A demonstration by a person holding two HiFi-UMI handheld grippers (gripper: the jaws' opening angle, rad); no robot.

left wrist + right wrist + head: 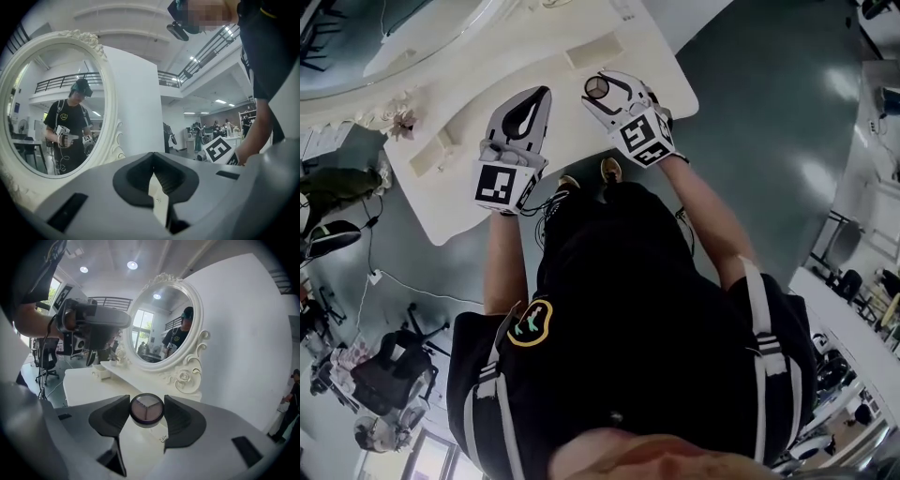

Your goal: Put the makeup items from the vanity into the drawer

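My right gripper (598,90) is shut on a small round eyeshadow compact (596,88) with a clear lid and a three-part pan, and holds it above the white vanity top (478,202). In the right gripper view the compact (146,409) sits pinched between the two dark pads (185,420), in front of the oval mirror (161,326). To its left, my left gripper (528,111) hovers over the vanity with its jaws together and nothing between them. The left gripper view shows the jaw tips (153,157) touching. No open drawer is in view.
Two low white boxes (593,49) (431,155) stand on the vanity, with a flower ornament (398,120) at the mirror's base. The ornate mirror (51,103) reflects the person. The vanity's front edge (464,234) is close to the person's body. Dark floor lies to the right.
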